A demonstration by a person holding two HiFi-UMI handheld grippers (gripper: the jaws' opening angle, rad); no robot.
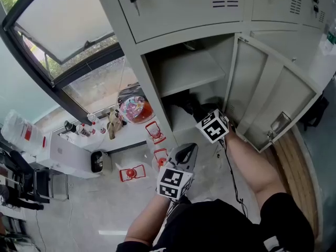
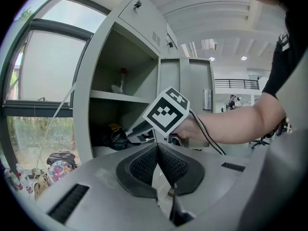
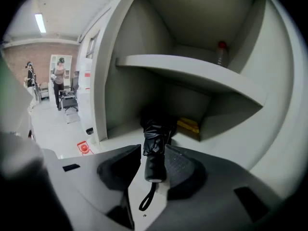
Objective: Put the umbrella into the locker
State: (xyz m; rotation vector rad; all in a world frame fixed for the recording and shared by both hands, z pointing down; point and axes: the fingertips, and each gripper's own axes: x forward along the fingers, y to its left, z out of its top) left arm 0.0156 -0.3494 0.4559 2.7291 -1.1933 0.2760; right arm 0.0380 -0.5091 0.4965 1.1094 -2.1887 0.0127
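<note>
The black folded umbrella (image 3: 155,143) lies on the floor of the open locker's (image 1: 152,62) lower compartment, handle and wrist strap towards me. In the head view the umbrella (image 1: 184,103) is a dark shape under the shelf (image 1: 186,70). My right gripper (image 3: 153,155) is at the compartment's mouth. Its jaws stand apart around the handle end, with a gap on the left side. The right gripper (image 1: 202,112) reaches in past the open door (image 1: 273,93). My left gripper (image 2: 157,148) hangs back outside the locker, shut with nothing in it, and shows as the left gripper (image 1: 188,150) in the head view.
A yellow item (image 3: 188,125) lies behind the umbrella and a bottle (image 3: 221,54) stands on the upper shelf. A colourful backpack (image 1: 135,109) and several red objects (image 1: 131,172) sit on the floor left of the locker. A person (image 3: 60,78) stands far back.
</note>
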